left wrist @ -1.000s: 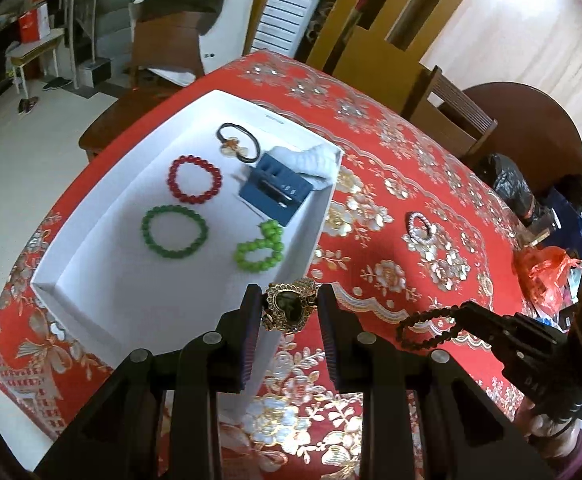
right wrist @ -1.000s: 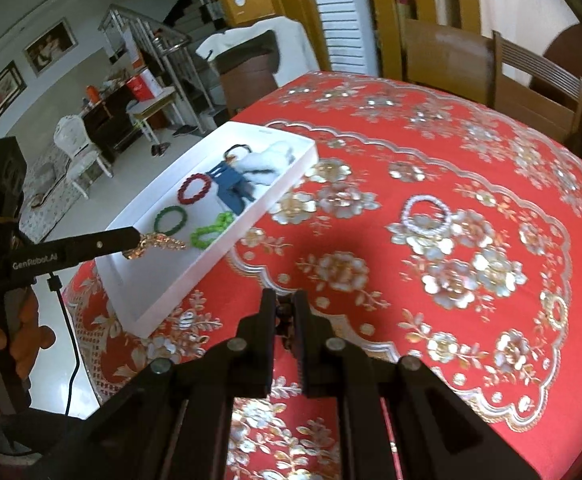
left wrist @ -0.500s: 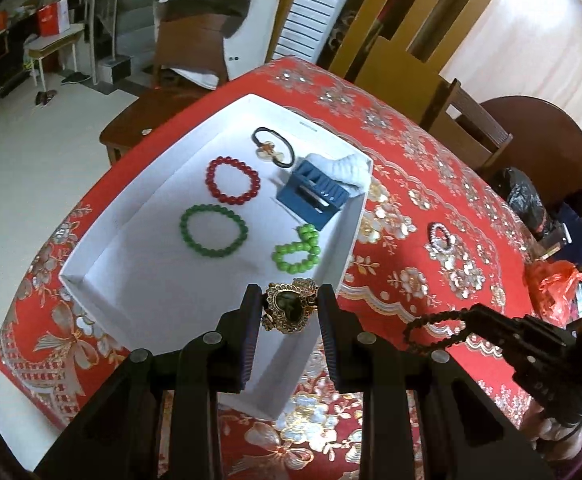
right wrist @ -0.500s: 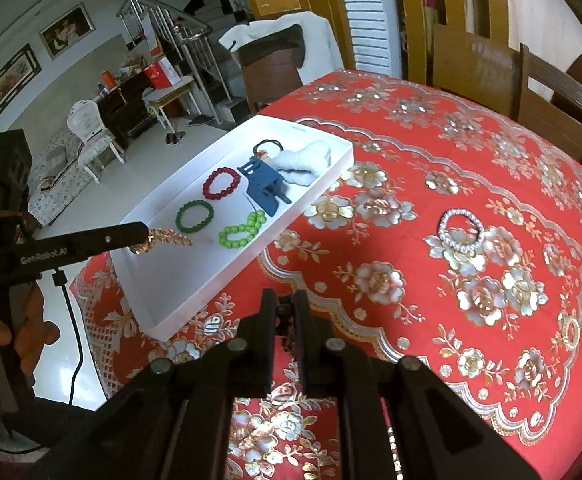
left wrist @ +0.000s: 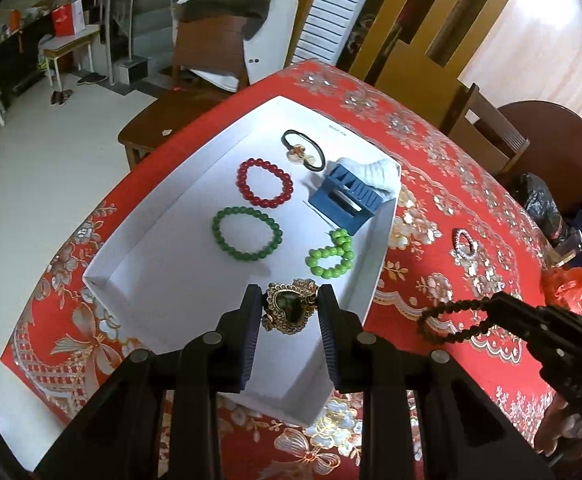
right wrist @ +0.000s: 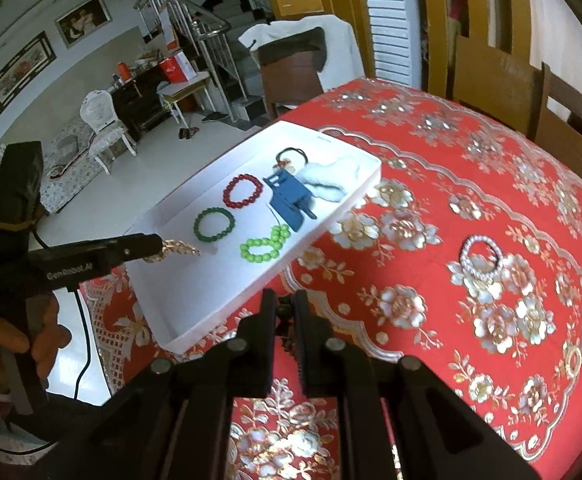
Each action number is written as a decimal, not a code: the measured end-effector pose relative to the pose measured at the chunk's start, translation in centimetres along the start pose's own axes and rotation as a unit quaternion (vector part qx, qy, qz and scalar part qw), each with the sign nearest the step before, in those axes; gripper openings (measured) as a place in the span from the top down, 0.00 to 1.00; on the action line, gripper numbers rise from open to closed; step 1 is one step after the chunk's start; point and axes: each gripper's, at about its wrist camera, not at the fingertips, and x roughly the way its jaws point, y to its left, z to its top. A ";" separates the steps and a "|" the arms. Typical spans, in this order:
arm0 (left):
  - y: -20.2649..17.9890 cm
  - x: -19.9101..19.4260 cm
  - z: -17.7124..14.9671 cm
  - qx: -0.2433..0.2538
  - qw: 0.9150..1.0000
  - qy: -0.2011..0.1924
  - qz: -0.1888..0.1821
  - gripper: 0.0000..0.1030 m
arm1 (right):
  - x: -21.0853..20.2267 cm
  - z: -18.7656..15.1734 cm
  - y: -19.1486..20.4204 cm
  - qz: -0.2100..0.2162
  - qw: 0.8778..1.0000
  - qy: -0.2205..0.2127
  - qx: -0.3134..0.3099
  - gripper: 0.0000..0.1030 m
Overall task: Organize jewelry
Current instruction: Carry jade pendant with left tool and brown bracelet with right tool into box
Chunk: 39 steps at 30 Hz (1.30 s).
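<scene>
Left wrist view: the left gripper [left wrist: 289, 313] reaches level over the near end of the white shallow box [left wrist: 375, 276], pinching a gold bracelet with a dark stone [left wrist: 289, 310]. The right gripper [left wrist: 491, 312], beside the box, is clamped on a dark beaded bracelet [left wrist: 449, 322] above the red flowered tablecloth [left wrist: 443, 200].

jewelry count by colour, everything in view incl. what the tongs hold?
Red bead bracelet in the white tray: 1
Green bead bracelets: 2, dark green, light green
Black hair tie with gold charm: 1
Silver sparkly bracelet on the red tablecloth: 1
Gold brooch, dark stone, in left tongs: 1
Dark bead bracelet, in right tongs: 1
Total: 7
</scene>
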 end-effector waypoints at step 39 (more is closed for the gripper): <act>4.3 4.7 1.7 -0.014 0.999 0.015 0.033 0.47 | 15.1 3.2 4.7 0.026 0.994 0.097 -0.034 0.92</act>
